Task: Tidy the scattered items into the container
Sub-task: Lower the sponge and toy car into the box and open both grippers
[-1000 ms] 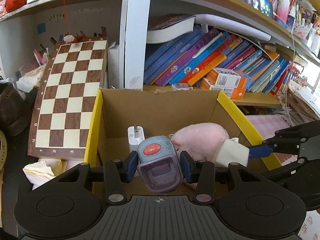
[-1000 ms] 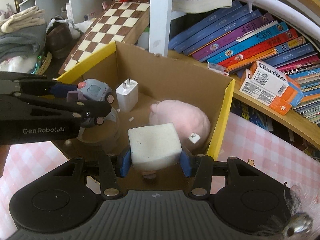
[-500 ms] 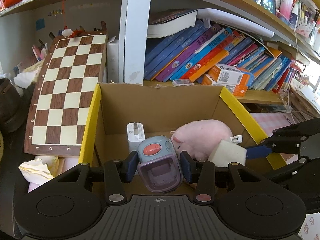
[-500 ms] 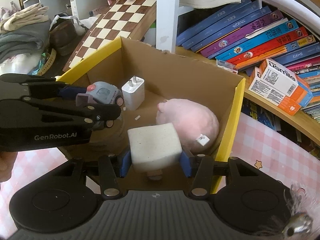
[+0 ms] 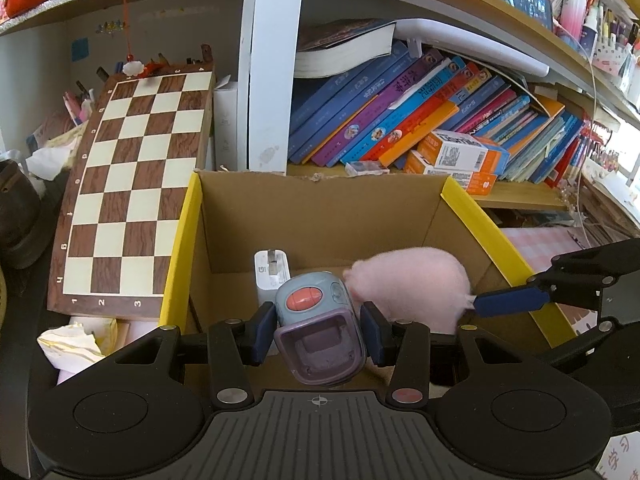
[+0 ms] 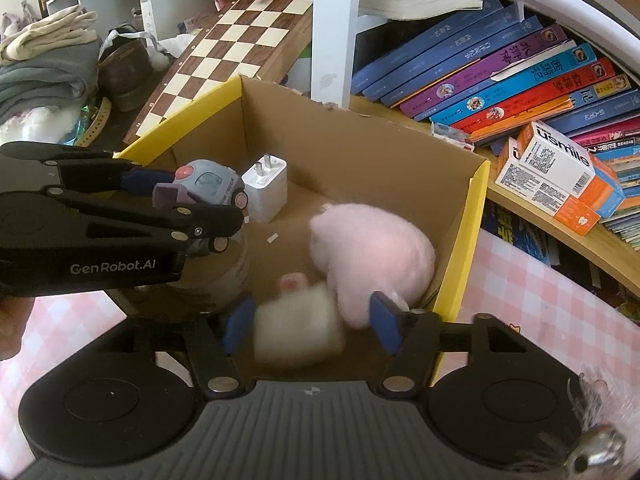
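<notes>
A cardboard box (image 5: 320, 216) with yellow rims stands before me; it also shows in the right wrist view (image 6: 360, 148). Inside are a pink plush pig (image 5: 412, 284) (image 6: 372, 248) and a white charger (image 5: 270, 272) (image 6: 266, 188). My left gripper (image 5: 320, 332) is shut on a grey-blue toy with an orange button (image 5: 316, 320) (image 6: 204, 188), held over the box's near left. My right gripper (image 6: 312, 320) is open over the box's near right; a blurred white sponge block (image 6: 296, 332) drops between its fingers. In the left wrist view one blue fingertip (image 5: 508, 304) of it shows.
A chessboard (image 5: 132, 184) leans left of the box. Slanted books (image 5: 400, 120) and orange-white cartons (image 5: 456, 156) fill the shelf behind. A white shelf post (image 5: 272, 60) rises behind the box. Pink checked cloth (image 6: 540, 308) covers the table. Folded clothes (image 6: 44, 64) lie at far left.
My right gripper has opened and let go of the white sponge block, which falls blurred into the box beside the pig. The left gripper still holds the toy, barely moved.
</notes>
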A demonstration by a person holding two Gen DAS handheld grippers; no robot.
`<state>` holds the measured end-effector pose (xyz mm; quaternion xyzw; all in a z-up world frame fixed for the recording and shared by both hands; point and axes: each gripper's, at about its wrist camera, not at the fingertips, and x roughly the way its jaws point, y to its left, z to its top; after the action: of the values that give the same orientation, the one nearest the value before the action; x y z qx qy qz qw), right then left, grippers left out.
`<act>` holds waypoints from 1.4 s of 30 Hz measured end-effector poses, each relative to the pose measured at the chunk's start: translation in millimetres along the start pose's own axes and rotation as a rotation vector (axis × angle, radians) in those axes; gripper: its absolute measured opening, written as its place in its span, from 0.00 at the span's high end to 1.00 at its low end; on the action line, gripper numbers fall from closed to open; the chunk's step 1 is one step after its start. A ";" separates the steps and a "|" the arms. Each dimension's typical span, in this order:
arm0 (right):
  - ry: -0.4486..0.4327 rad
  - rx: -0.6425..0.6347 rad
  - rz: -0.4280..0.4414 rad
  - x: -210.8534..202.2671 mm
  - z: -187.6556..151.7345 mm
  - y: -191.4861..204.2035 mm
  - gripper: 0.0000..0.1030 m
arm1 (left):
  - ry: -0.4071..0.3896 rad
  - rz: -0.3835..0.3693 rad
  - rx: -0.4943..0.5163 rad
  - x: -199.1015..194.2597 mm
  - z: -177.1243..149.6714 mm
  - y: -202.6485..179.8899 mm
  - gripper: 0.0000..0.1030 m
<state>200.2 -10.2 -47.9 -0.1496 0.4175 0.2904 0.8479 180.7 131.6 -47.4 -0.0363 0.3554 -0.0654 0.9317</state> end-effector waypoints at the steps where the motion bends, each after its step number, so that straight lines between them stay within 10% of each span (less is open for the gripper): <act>1: -0.001 0.000 -0.002 -0.1 0.0 0.2 0.34 | 0.000 0.000 0.000 0.1 0.0 0.1 0.57; 42: -0.030 -0.002 -0.044 -12.0 -4.3 1.8 0.26 | 0.056 -0.035 0.014 9.0 -1.5 -2.3 0.55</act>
<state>190.6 -15.3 -41.0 -0.1553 0.4011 0.2743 0.8601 186.1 128.0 -54.1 -0.0342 0.3802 -0.0854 0.9203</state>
